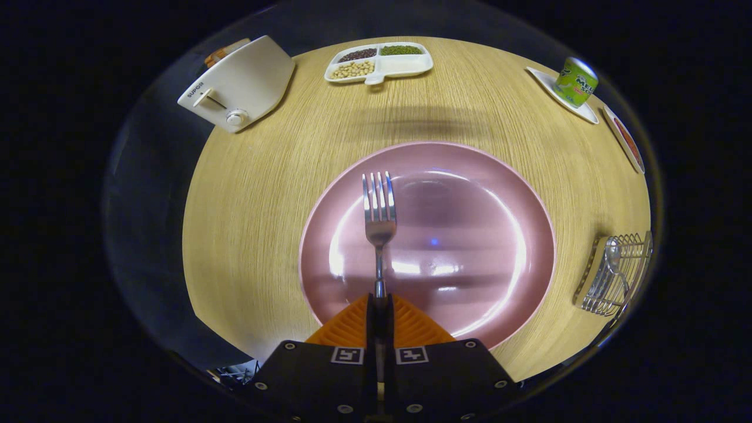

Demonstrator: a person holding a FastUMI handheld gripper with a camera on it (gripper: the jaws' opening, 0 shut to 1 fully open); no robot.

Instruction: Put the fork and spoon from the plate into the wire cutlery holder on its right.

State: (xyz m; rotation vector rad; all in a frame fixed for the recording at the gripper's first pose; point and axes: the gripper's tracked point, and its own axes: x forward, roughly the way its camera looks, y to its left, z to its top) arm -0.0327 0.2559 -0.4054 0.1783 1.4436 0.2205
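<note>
Steel four-tined fork [379, 217] clamped by handle between closed fingers [379, 302], tines over round pink plate [435, 241]; wire cutlery holder [617, 273] right on wooden tabletop [252, 194], spoon inside.

Shiny metal fork [379, 217], glossy plate [470, 194]

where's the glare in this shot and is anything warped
Gripper view: bright glare streaks curve across the pink plate; the fisheye bends the table edge and squashes the wire holder. The fork, which the claw is shut on, stays sharp.
</note>
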